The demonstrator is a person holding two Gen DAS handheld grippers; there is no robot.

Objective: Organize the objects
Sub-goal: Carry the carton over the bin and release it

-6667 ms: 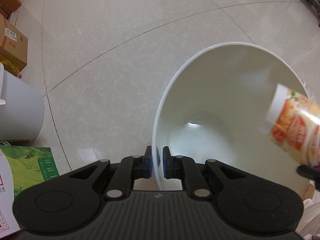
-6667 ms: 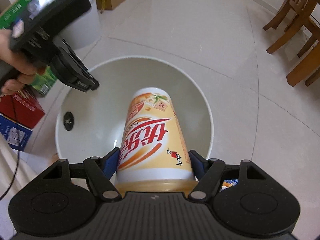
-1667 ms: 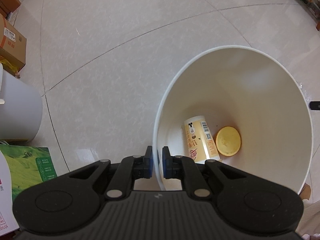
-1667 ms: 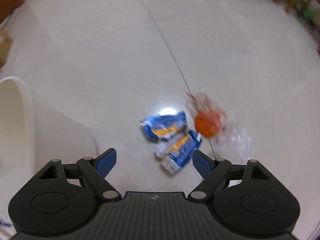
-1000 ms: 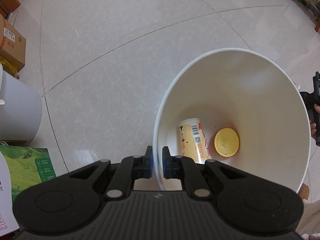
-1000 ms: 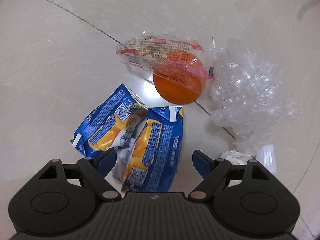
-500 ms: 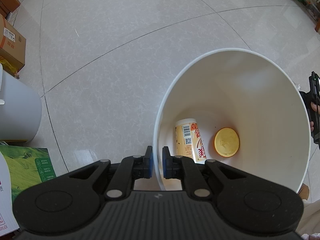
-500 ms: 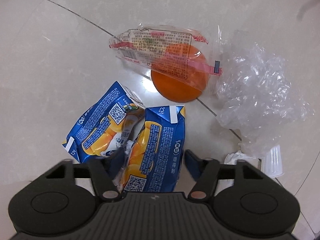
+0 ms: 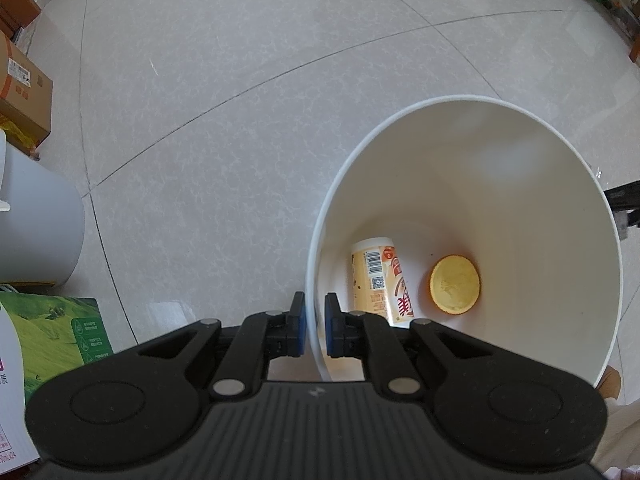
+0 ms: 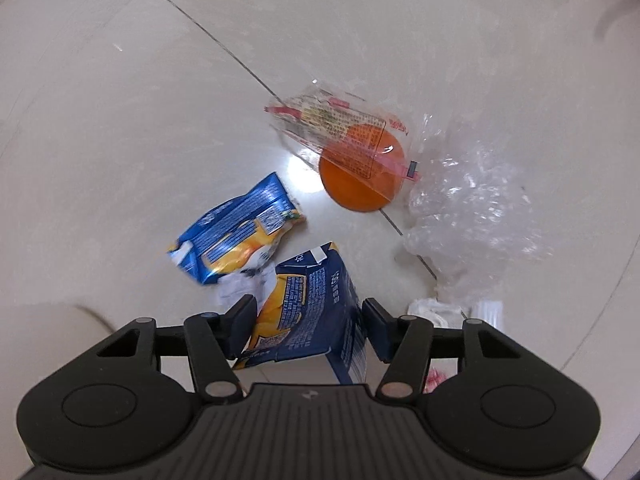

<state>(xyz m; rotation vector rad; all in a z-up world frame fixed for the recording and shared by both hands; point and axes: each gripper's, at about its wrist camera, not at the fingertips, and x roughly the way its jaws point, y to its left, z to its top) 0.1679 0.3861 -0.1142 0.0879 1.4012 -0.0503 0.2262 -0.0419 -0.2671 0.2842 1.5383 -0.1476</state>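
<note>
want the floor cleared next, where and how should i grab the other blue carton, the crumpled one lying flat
Take the crumpled blue carton across its narrow width near the middle, coming straight down from above. It lies flattened on the tiled floor, with open floor beside both long edges, so pinching those should work.

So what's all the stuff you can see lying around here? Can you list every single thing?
white bucket: 1, white, on the floor, rim pinched by the left gripper
drink cup: 1, yellow, lying inside the bucket
round lid: 1, yellow, bucket bottom, beside the cup
blue carton: 1, blue and orange, between the right gripper's fingers
crushed carton: 1, blue and orange, on the floor
orange disc: 1, orange, partly under the wrapper
clear wrapper: 1, printed, floor
crumpled plastic: 1, clear, floor
cardboard box: 1, brown, far left
green box: 1, green, lower left
left gripper: 1, black
right gripper: 1, black, jaws closing
</note>
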